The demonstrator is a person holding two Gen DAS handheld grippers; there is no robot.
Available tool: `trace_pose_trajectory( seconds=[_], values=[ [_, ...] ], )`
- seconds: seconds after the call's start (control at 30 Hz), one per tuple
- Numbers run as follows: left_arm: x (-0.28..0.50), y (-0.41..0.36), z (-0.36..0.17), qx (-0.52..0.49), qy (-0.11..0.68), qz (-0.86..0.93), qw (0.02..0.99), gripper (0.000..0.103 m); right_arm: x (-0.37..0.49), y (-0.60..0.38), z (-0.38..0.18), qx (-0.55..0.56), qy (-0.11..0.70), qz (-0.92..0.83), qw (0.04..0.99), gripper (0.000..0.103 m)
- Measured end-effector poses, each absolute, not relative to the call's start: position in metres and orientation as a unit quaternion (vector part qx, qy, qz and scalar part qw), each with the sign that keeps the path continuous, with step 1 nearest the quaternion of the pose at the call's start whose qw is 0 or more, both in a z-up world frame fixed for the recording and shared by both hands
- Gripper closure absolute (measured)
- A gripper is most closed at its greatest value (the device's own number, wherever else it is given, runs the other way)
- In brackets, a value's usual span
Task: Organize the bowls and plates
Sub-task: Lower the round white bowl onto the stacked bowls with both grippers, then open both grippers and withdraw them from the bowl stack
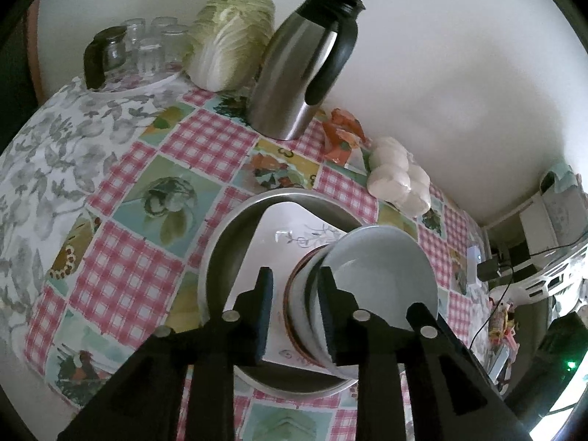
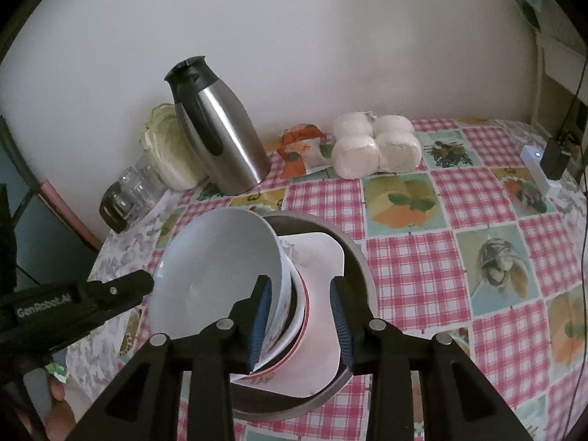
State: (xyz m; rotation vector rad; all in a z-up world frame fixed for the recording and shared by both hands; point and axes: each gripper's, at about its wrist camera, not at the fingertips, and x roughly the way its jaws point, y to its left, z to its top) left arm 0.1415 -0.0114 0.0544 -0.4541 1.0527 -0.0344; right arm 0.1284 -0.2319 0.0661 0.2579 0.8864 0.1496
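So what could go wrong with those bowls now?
1. The stack of bowls looks tilted on the white plate. The jaws of the left gripper and the right gripper are not squeezing it, so it might topple and chip.
2. One side of the right gripper's jaws sits inside the top bowl. Pulling back carelessly could hook the rim and drag the bowl off.

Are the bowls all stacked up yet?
Mostly. The bowls sit nested on the square plate inside the metal pan. The top white bowl leans crooked, with both sets of fingers at its rim. Left: settle it flat and let go.
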Motion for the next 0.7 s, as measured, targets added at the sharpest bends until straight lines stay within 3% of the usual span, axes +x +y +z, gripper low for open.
trace_pose_trajectory(
  seconds=[0.1, 0.13, 0.2, 0.5, 0.7],
  values=[
    [0.135, -0.006, 0.056, -0.22, 0.493, -0.009, 0.842, 0.059, 0.123, -0.233, 0.069, 0.123, 0.424, 0.073, 0.894, 0.066],
    [0.132, -0.004, 0.056, -0.221, 0.492, -0.006, 0.842, 0.055, 0.12, -0.234, 0.07, 0.124, 0.424, 0.074, 0.894, 0.06],
    [0.127, -0.002, 0.054, -0.22, 0.492, -0.001, 0.843, 0.052, 0.114, -0.236, 0.071, 0.125, 0.422, 0.072, 0.895, 0.046],
    [0.098, -0.003, 0.045, -0.175, 0.494, 0.022, 0.852, 0.026, 0.082, -0.236, 0.078, 0.091, 0.41, 0.063, 0.905, 0.03],
    [0.081, -0.001, 0.042, -0.147, 0.485, 0.037, 0.861, 0.023, 0.062, -0.233, 0.069, 0.069, 0.413, 0.062, 0.906, 0.019]
  ],
)
